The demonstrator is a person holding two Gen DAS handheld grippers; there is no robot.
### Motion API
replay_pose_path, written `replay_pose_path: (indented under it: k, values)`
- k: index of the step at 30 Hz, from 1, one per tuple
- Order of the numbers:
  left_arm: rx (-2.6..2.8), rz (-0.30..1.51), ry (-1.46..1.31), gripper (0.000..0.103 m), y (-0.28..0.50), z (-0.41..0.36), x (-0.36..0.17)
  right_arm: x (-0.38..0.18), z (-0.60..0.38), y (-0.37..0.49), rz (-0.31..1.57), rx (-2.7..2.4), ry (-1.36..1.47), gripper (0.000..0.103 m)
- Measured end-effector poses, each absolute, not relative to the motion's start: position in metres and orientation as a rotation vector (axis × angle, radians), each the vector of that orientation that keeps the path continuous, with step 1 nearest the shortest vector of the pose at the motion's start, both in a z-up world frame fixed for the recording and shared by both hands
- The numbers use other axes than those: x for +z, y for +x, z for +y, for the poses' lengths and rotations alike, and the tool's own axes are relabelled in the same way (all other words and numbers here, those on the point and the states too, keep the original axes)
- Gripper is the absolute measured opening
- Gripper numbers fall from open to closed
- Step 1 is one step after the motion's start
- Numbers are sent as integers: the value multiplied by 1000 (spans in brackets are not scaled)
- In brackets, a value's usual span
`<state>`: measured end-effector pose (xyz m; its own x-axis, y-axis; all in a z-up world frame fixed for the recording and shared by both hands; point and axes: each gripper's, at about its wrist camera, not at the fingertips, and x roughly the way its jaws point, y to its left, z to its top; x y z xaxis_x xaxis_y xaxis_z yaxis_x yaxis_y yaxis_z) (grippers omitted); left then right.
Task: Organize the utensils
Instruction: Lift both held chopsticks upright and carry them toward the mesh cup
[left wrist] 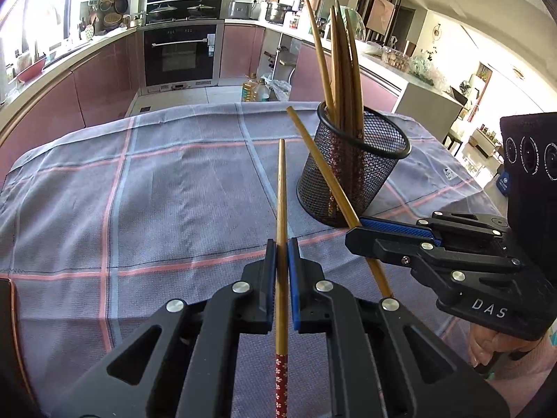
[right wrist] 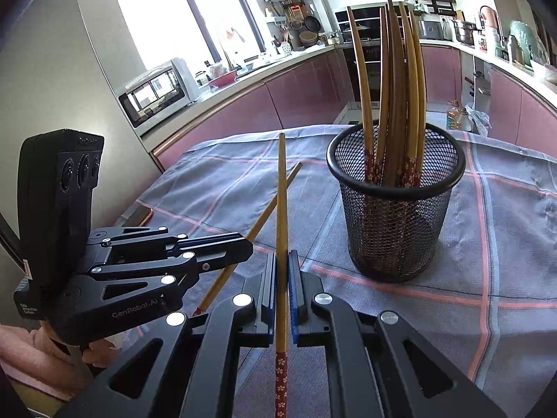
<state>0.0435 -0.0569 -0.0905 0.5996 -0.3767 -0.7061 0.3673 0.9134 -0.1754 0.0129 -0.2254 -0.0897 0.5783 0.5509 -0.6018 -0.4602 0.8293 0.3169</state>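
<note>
A chopstick (left wrist: 281,209) is clamped by the left gripper (left wrist: 282,254), another (right wrist: 281,202) by the right gripper (right wrist: 282,268) (sticks crossing); the mesh holder (right wrist: 395,209) could be tipped.

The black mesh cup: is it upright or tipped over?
Upright. The mesh cup stands on its base on the checked cloth, rim up, with chopsticks standing inside.

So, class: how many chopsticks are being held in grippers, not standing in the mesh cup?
2. One chopstick is clamped in the left gripper; another chopstick is clamped in the right gripper. None visible loose on the cloth.
</note>
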Motion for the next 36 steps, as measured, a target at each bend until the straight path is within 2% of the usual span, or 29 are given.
replay_pose_path:
  k: [36]
  values:
    - [-476,768,-44,8,29,-57,-63,-64,-247,3,660,595,171,6]
